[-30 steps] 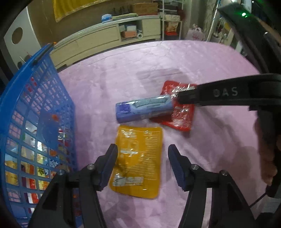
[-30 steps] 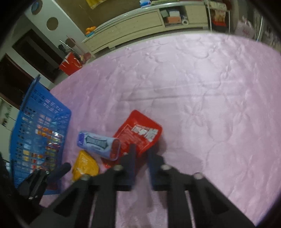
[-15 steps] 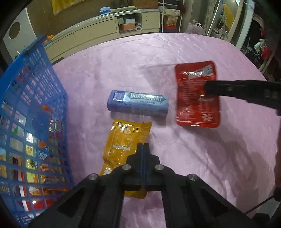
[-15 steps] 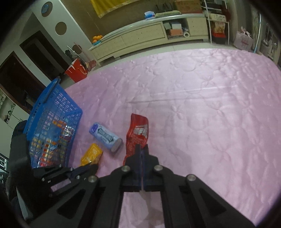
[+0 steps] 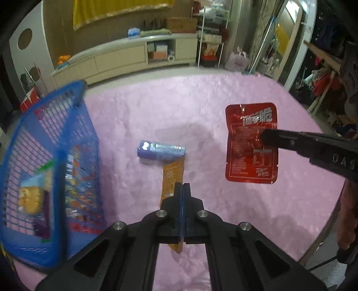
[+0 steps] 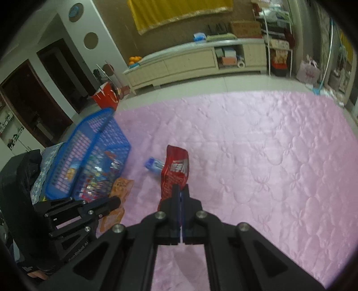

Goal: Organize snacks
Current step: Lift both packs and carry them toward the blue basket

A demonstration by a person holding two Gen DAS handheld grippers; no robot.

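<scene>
A second ago the left hand-held gripper (image 5: 182, 190) stood open over the orange packet (image 5: 173, 179); now it is clamped on it, lifted, lower centre. The right hand-held gripper (image 6: 180, 192) likewise pinches the red packet (image 6: 175, 170) aloft. Both seem bound for the blue basket (image 5: 67, 125) at left. Only the left view shows the blue roll (image 5: 160, 152) whole.

A quilted pink fabric cover (image 6: 257, 145) spreads over the broad flat surface. Beyond it, a long cream sideboard (image 6: 190, 62) stands against the brown wall, oranges (image 6: 135, 59) on its left end and a light-blue box (image 6: 199, 37) on top. A yellow cloth with gold trim (image 6: 179, 13) hangs above. A red paper bag (image 6: 105, 98) sits on the tiled floor, and a white wire rack (image 6: 277, 44) stands right of the sideboard.
</scene>
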